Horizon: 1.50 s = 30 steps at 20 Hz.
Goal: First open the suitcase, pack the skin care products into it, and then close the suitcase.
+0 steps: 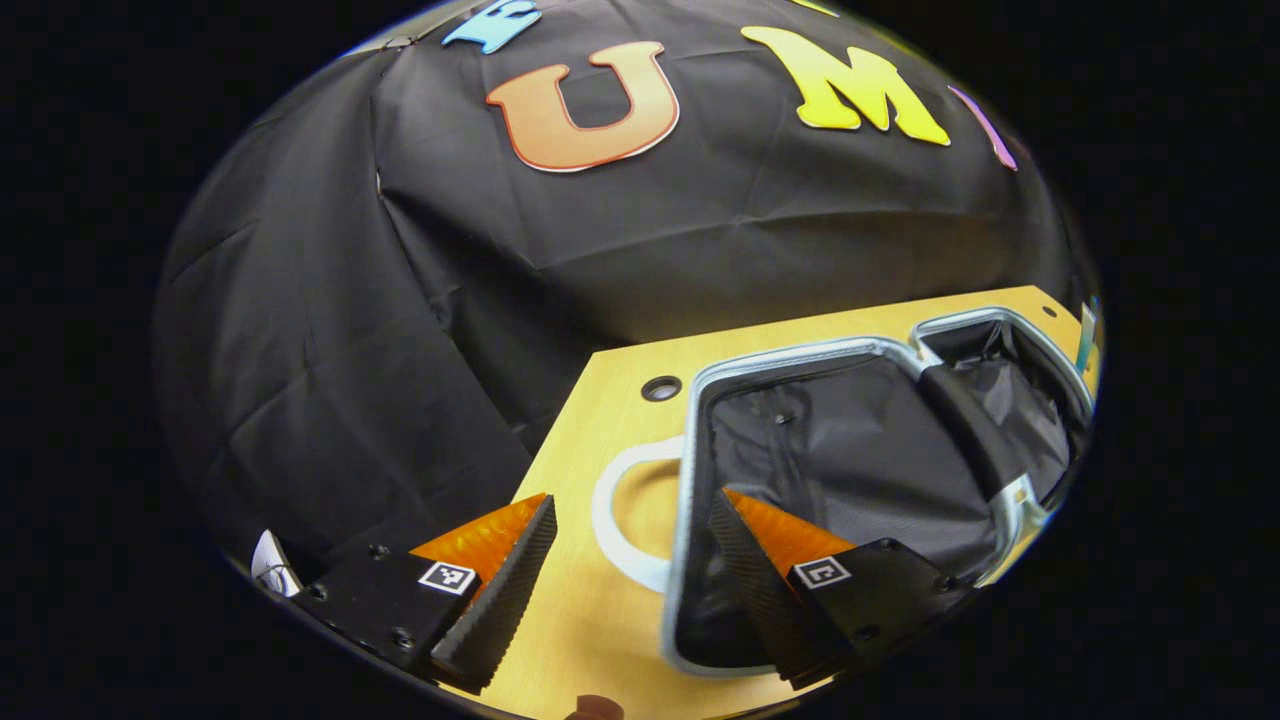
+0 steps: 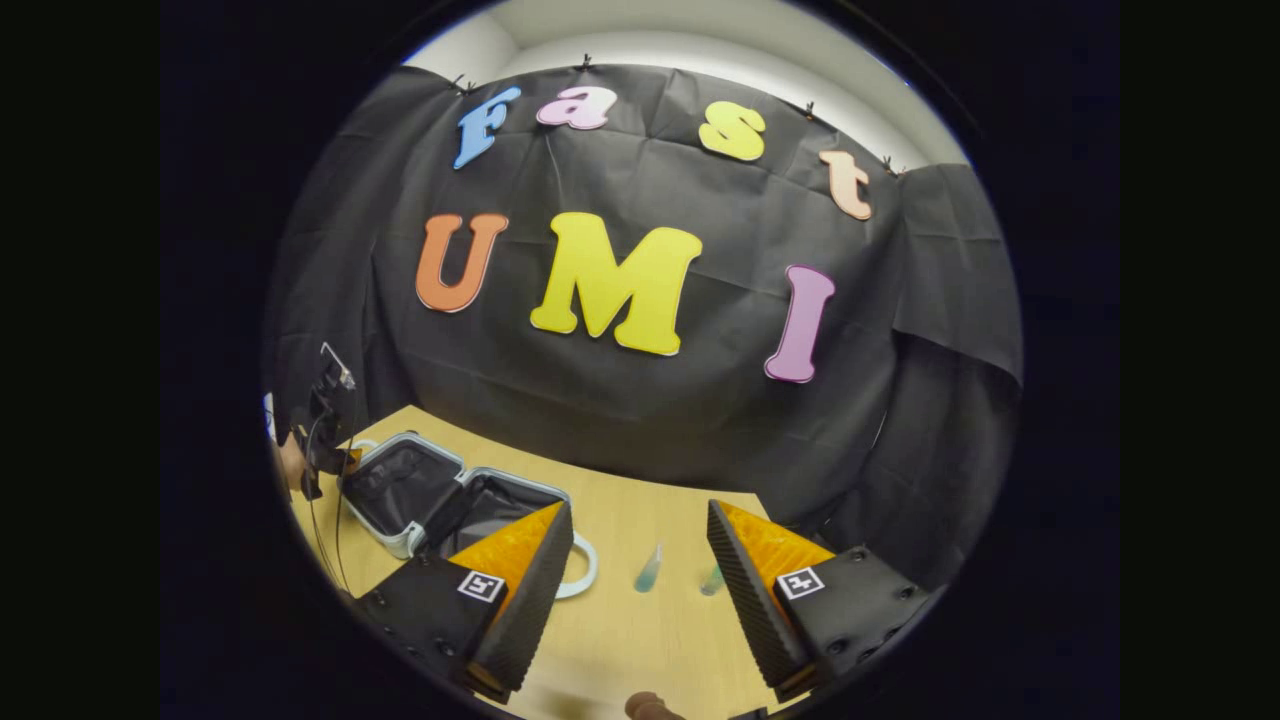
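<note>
The suitcase (image 1: 800, 355) lies open on the wooden table (image 1: 590, 620), both silver-rimmed halves showing black lining. Its white handle loop (image 1: 610, 520) sticks out toward me. My left gripper (image 1: 635, 495) is open just above the table, one finger over the near half's lining, the other beside the handle, holding nothing. In the right gripper view the suitcase (image 2: 440, 462) sits at the far left. Two small blue-green skin care tubes (image 2: 648, 572) (image 2: 712, 580) lie on the table ahead of my right gripper (image 2: 638, 505), which is open, raised above the table, and well short of them.
A round hole (image 1: 661, 388) is cut in the tabletop near the suitcase's corner. The black cloth wall rises close behind the table. In the right gripper view the left gripper (image 2: 325, 420) and a hand (image 2: 290, 465) are beside the suitcase at the far left.
</note>
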Each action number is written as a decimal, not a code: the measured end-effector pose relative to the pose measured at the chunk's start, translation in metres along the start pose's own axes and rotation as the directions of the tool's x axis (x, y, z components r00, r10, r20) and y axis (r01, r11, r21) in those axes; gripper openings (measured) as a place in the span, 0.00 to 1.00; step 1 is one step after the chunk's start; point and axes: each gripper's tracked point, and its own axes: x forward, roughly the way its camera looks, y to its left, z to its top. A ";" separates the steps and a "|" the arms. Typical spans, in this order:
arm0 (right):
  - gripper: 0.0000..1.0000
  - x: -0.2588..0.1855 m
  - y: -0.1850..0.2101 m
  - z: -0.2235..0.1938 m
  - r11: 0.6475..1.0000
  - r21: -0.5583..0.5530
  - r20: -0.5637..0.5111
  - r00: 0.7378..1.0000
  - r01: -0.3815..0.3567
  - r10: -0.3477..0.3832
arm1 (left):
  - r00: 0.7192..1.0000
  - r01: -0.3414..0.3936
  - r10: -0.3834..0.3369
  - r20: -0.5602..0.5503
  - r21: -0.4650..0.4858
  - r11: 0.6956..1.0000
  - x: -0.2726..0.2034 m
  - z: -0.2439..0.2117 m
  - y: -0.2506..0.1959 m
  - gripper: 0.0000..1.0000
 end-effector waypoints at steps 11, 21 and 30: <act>0.80 0.045 -0.095 -0.048 0.999 -0.028 -0.031 0.999 -0.036 0.035 | 0.954 0.284 -0.282 0.101 -0.009 0.959 -0.084 0.080 -0.274 0.99; 0.80 0.084 -0.184 -0.095 0.999 0.018 -0.138 0.990 -0.028 0.030 | 0.855 0.516 -0.515 0.051 0.008 0.857 -0.116 0.085 -0.497 0.99; 0.80 0.135 -0.219 -0.167 0.997 0.081 -0.273 0.961 -0.018 0.039 | 0.827 0.562 -0.560 -0.048 0.058 0.825 -0.083 0.049 -0.594 0.98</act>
